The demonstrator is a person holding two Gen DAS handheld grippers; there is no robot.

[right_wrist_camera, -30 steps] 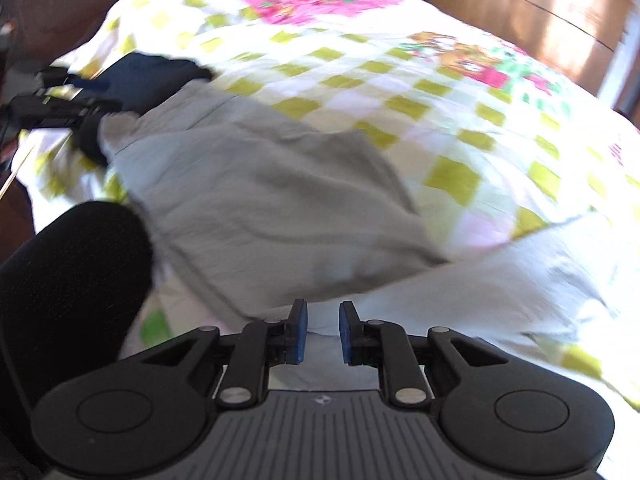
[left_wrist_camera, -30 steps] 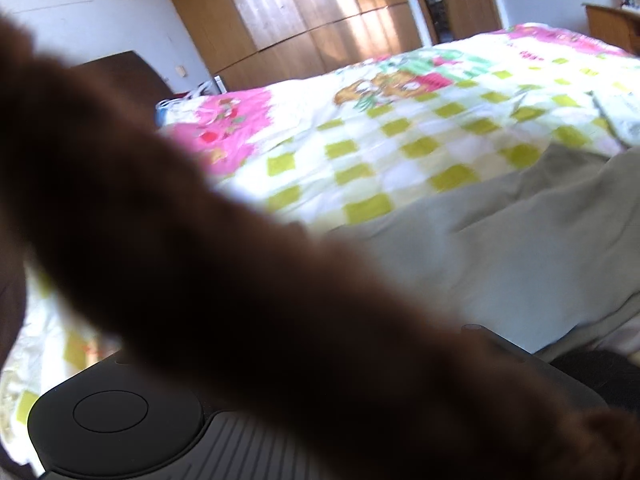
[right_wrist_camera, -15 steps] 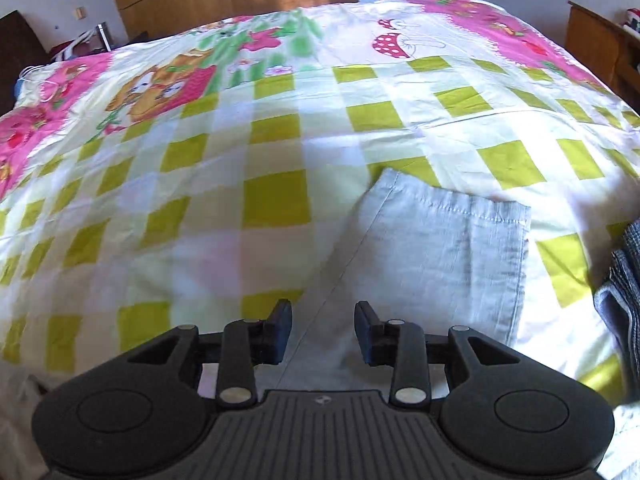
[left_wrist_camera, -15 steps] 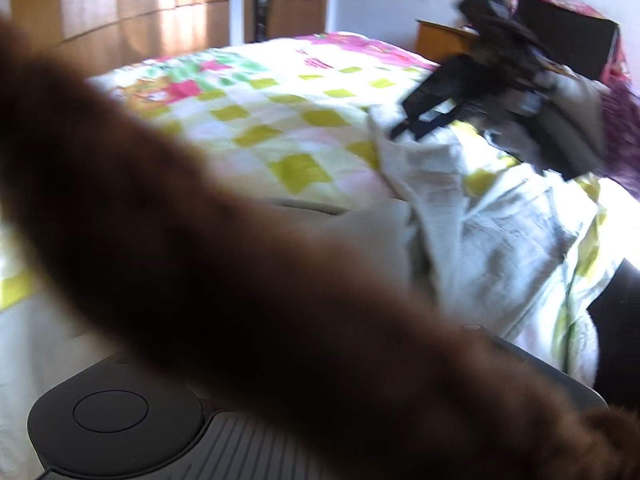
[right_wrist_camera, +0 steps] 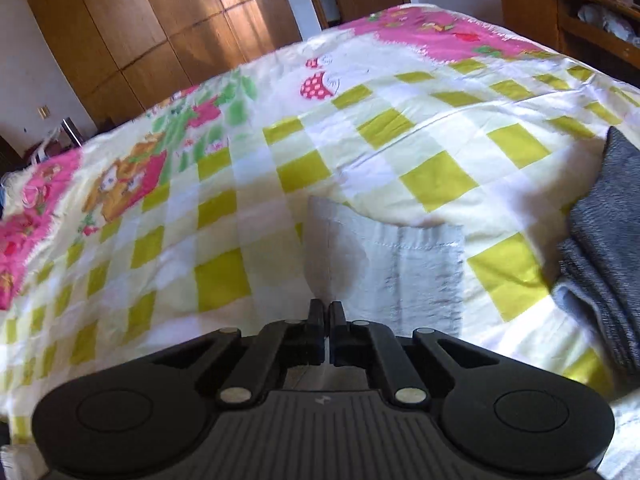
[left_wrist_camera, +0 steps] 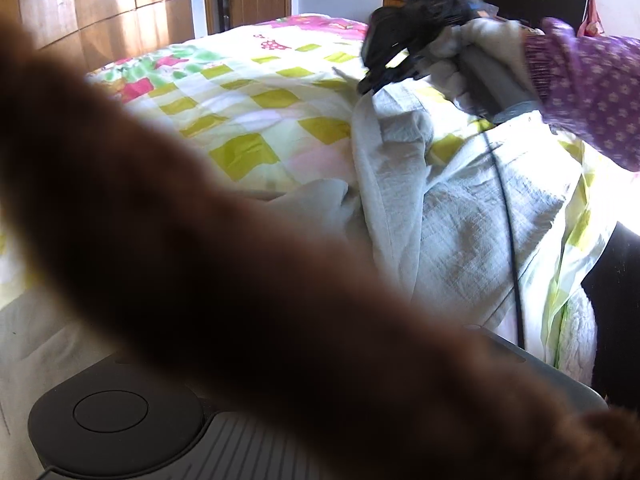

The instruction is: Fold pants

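Observation:
Light grey pants (left_wrist_camera: 460, 216) lie rumpled on the checked bedspread (left_wrist_camera: 248, 112). In the right wrist view the hem end of one pant leg (right_wrist_camera: 392, 260) lies flat in front of my right gripper (right_wrist_camera: 329, 312), whose jaws are closed on the leg's fabric. In the left wrist view the right gripper (left_wrist_camera: 368, 86) pinches a raised fold of the pants. A blurred brown furry sleeve (left_wrist_camera: 240, 280) covers the left gripper's fingers, so its state is hidden.
A dark grey folded garment (right_wrist_camera: 604, 248) lies at the right on the bed. A wooden wardrobe (right_wrist_camera: 160, 32) and a door stand behind the bed. A wooden dresser (right_wrist_camera: 568, 20) is at the far right. A black cable (left_wrist_camera: 508, 216) hangs over the pants.
My right gripper closed from open onto the pant leg near its hem. The left wrist view swung right and now holds on the right gripper and the pants.

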